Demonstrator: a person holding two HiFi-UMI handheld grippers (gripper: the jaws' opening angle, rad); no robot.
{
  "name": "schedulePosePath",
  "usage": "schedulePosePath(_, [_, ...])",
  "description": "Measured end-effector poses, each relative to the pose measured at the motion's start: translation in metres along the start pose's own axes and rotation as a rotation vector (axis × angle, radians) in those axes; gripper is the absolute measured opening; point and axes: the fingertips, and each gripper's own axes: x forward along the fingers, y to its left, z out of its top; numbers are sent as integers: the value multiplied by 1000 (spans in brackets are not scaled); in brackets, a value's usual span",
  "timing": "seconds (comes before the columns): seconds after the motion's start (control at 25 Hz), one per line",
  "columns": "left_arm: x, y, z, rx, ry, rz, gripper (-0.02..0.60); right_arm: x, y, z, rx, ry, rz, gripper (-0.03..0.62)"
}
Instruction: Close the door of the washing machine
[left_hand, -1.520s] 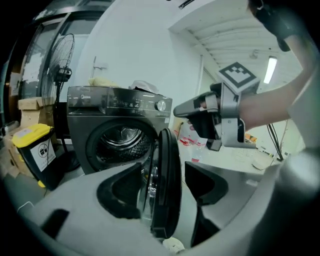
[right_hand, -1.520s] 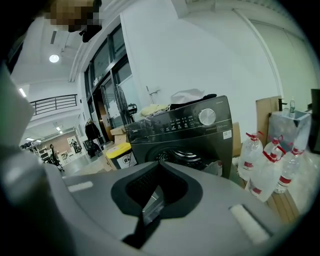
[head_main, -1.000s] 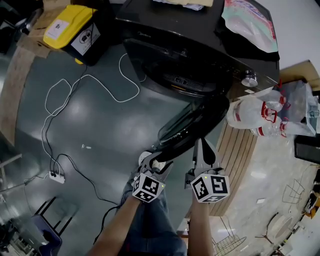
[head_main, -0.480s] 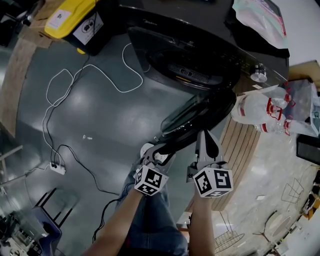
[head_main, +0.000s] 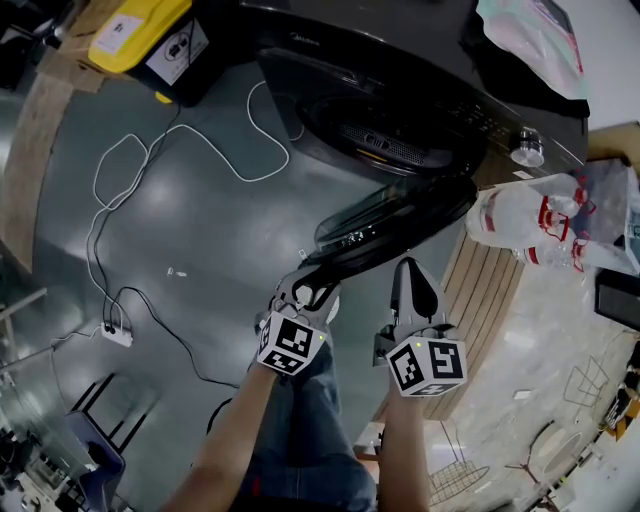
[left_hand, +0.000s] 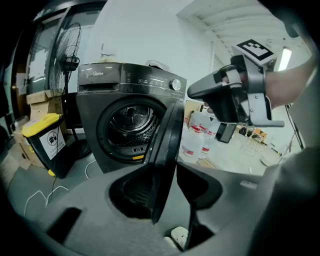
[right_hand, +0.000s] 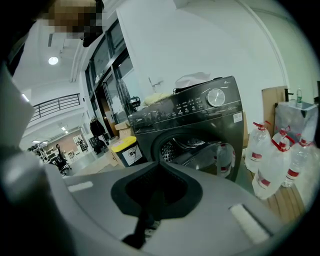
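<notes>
Washer (head_main: 400, 90) stands with its drum exposed. Door (head_main: 400, 225) is wide open, angled out toward the person. Left gripper (head_main: 308, 288) straddles the door's free edge, jaws closing on it, with a slight gap left. Right gripper (head_main: 408, 268) is just beside the door, jaws together and empty.

Workshop hall: grey floor (head_main: 200, 230), cartons (left_hand: 37, 97), pedestal fan (left_hand: 70, 42), mezzanine (right_hand: 57, 105)
</notes>
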Motion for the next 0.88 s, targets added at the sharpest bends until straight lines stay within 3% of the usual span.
schedulePosePath(0.88, [37, 132, 55, 69, 40, 9, 175, 85, 19, 55, -37, -3, 53, 12])
